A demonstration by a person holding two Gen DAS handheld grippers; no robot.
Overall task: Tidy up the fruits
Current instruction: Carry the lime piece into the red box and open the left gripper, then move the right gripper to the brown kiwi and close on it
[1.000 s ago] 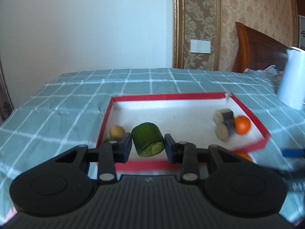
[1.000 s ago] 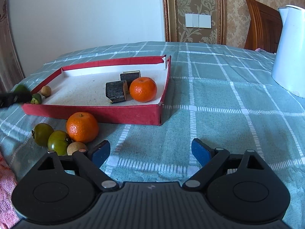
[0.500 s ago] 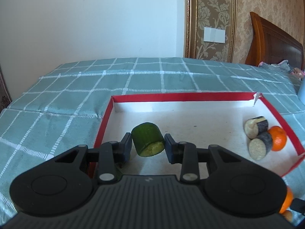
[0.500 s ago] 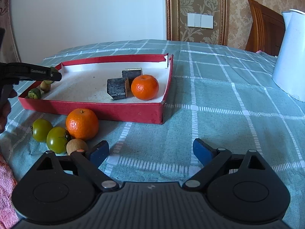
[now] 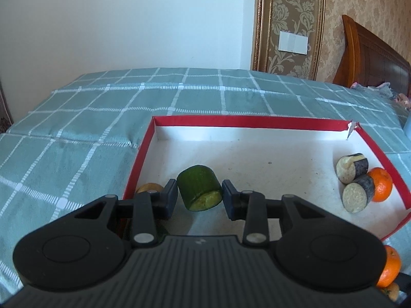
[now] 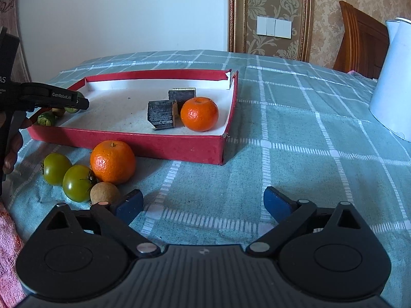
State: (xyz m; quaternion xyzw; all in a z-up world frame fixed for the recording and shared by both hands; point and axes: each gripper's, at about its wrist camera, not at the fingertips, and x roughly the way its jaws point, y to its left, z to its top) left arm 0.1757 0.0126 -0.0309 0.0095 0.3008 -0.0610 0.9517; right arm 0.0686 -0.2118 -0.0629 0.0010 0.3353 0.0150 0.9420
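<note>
The green cucumber chunk [image 5: 200,191] was pinched between the fingers of the left gripper [image 5: 199,199], hanging just over the white floor of the red tray [image 5: 257,123], down near the tray's 7 o'clock corner. So the step in hand looked like dropping that piece into the tray. My guess for the next move: lower it a touch, let go, and keep clear of the small brown fruit [image 5: 149,188] sitting right at 9 o'clock of it.

Over at 3 o'clock in the tray sat two dark-skinned cut pieces [image 5: 357,182] touching an orange [image 5: 382,184].

The right gripper [image 6: 203,202] had its blue fingers spread wide with nothing between them, and they'd just been opening further. It hung over the checked cloth on the bench [image 6: 308,128], with a second orange [image 6: 113,161], two green tomatoes [image 6: 66,177] and a round brown fruit [image 6: 104,192] waiting around its 10 o'clock. A white kettle [image 6: 393,82] stood off at 2 o'clock.

Compared with a second back, the left gripper had carried the chunk in over the tray's near wall, further inside. The right one hadn't really shifted.
</note>
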